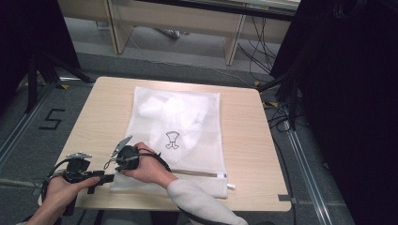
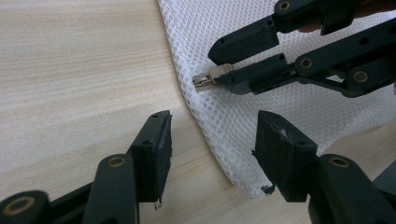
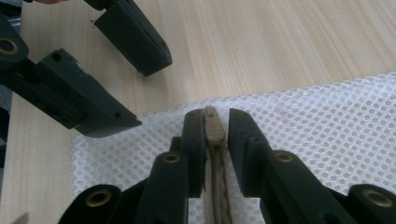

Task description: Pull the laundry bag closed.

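Note:
A white mesh laundry bag lies flat on the wooden table, with white cloth inside and a small black print on top. Its zipper runs along the near edge. My right gripper points at the bag's near left corner. The tan zipper slider sits between its jaws, with a thin gap on one side. In the left gripper view the right gripper comes in from the right and the metal pull tab pokes out beyond it. My left gripper stands open astride the bag's corner edge.
The left gripper is a few centimetres from the right one, over bare wood. The table's near edge lies just below both hands. Grey floor with a "5" mark, cables and dark stands surround the table.

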`<control>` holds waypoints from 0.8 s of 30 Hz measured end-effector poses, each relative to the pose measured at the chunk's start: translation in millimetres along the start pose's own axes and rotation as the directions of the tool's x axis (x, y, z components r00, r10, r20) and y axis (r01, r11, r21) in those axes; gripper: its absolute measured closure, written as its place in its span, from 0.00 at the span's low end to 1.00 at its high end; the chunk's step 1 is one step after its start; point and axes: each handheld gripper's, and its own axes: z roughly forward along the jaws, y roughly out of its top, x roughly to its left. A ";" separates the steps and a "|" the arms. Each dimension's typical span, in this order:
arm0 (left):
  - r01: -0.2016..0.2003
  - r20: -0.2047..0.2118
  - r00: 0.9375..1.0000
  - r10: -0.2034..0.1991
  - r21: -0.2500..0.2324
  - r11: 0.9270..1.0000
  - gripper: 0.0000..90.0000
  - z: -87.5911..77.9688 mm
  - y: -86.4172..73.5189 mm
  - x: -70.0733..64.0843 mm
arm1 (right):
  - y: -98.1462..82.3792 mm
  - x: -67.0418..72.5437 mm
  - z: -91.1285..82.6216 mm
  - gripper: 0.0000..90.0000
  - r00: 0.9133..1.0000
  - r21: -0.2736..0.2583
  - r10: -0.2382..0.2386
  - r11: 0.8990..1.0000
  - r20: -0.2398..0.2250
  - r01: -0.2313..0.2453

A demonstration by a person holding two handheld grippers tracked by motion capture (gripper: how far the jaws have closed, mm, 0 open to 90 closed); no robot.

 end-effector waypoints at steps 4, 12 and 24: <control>-0.005 0.006 1.000 0.005 0.003 1.000 0.50 -0.2 0.2 0.1 | 0.0 -1.4 0.8 0.91 1.000 0.007 -0.014 1.000 -0.004 0.014; -0.006 0.012 1.000 0.006 -0.001 1.000 0.51 2.2 0.6 -0.7 | 1.9 0.3 -7.3 0.91 1.000 -0.021 0.004 1.000 -0.005 -0.004; -0.011 0.047 0.999 0.011 -0.004 1.000 0.56 7.0 3.0 -3.4 | 7.8 3.2 -24.4 0.91 1.000 -0.051 -0.023 0.998 0.011 0.024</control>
